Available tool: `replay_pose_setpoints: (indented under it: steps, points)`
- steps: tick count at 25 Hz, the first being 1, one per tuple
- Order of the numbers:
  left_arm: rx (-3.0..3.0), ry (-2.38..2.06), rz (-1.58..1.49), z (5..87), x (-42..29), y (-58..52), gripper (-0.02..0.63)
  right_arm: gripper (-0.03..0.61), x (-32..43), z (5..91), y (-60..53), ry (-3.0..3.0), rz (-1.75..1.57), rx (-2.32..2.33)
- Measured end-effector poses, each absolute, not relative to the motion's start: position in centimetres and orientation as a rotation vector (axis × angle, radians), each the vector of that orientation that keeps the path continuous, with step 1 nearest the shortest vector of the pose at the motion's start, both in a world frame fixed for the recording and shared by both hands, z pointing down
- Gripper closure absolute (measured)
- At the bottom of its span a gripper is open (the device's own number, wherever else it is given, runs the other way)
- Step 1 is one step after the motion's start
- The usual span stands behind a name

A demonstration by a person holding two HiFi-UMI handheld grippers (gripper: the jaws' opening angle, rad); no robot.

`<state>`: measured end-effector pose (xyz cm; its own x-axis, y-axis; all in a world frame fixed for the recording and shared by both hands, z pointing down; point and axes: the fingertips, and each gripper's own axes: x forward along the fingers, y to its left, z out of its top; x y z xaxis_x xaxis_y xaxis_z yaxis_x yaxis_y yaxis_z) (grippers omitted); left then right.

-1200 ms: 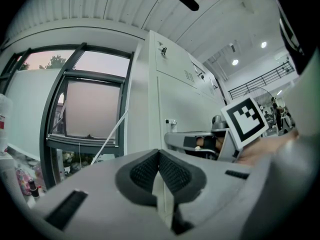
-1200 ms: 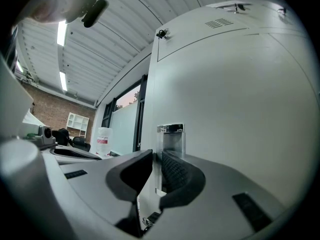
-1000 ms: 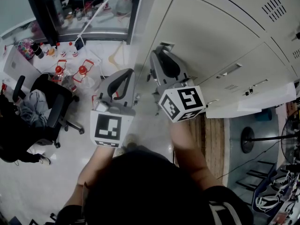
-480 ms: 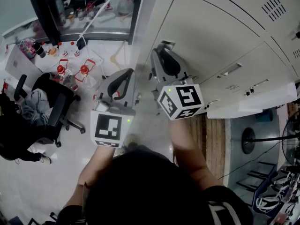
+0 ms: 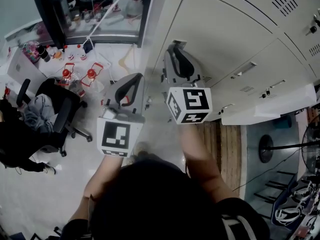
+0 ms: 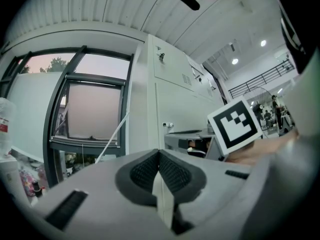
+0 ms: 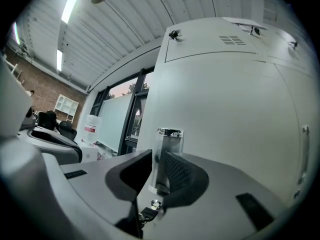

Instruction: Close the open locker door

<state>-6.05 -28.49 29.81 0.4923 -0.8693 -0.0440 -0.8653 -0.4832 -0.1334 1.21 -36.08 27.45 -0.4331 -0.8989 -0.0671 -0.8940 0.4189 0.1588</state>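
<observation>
The pale grey locker door point(image 5: 225, 39) fills the upper right of the head view and most of the right gripper view point(image 7: 225, 124). Its upright chrome handle point(image 7: 169, 146) stands between the pads of my right gripper point(image 7: 157, 156), which is shut on it. From above, that right gripper point(image 5: 175, 46) points level at the door's left edge. My left gripper point(image 5: 137, 76) hangs beside it to the left, away from the lockers. Its pads meet with nothing between them in the left gripper view point(image 6: 159, 154). I cannot tell how far ajar the door stands.
A pale panel point(image 5: 270, 106) juts out from the lockers at the lower right. A black office chair point(image 5: 55, 119) and red-capped bottles point(image 5: 75, 76) stand on the floor to the left, below a dark-framed window point(image 5: 95, 14). Wooden flooring point(image 5: 225, 144) runs under the lockers.
The right gripper has rolled on the handle, so its marker cube now shows a different face squarely. The left gripper has stayed where it was.
</observation>
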Motion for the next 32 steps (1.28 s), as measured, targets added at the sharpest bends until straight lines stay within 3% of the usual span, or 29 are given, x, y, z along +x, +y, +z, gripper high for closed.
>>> replay_pose_setpoints:
  steps: [6,10,22,32]
  points:
    - [-2.588,1.503,-0.038,29.3,-6.2,-26.9,0.612,0.506,1.2,27.2,-33.8,-2.588,-0.299,1.696]
    - [-2.611,1.536,0.000,28.9,-6.5,-25.6,0.612,0.561,1.9,27.4,-30.7,-2.555,-0.293,1.759]
    - [-2.610,1.505,0.068,28.2,-6.3,-19.2,0.612,0.563,6.5,27.5,-18.4,-2.479,-0.327,1.955]
    - [-2.556,1.544,-0.014,29.7,-8.8,-15.7,0.612,0.563,5.7,29.7,-14.8,-2.494,-0.290,1.947]
